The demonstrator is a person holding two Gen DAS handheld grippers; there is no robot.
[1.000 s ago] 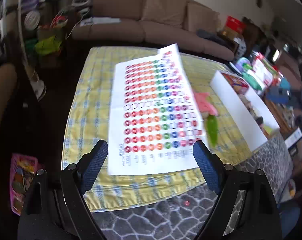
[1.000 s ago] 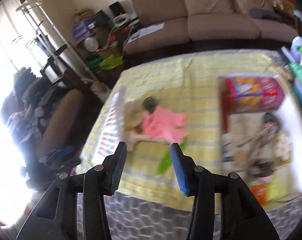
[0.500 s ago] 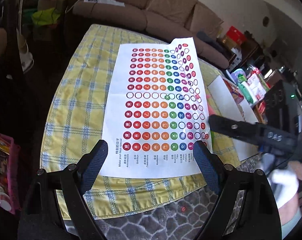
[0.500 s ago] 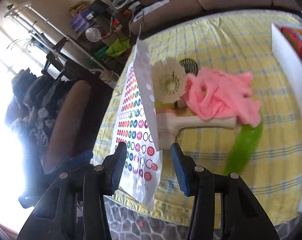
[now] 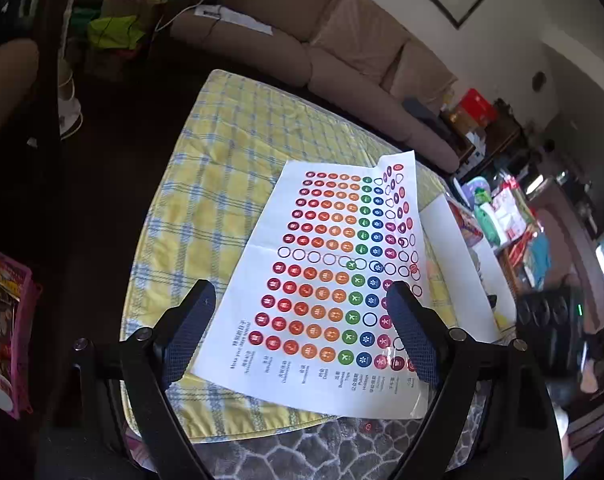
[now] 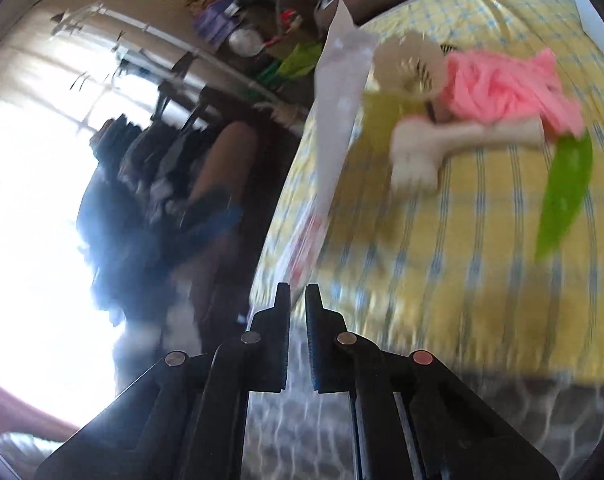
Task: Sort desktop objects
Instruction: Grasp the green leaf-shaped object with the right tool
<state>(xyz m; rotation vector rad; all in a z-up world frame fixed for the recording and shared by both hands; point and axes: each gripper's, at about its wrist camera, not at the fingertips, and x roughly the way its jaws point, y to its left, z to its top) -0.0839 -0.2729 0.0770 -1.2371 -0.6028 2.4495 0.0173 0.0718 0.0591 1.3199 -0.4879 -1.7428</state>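
A white sticker sheet with rows of coloured dots lies on the yellow checked cloth. My left gripper is open above its near edge. My right gripper is nearly shut at the sheet's near corner; the sheet stands lifted on edge there, blurred. Beyond it lie a white handheld fan, a pink cloth and a green leaf-shaped piece.
A white box with packets stands at the table's right side. A sofa is behind the table. A pink basket sits on the floor at left. The grey patterned table edge is near me.
My right gripper moved left to the sheet's near corner and closed its fingers; the sheet's right edge rose. My left gripper shifted its view left and stayed open.
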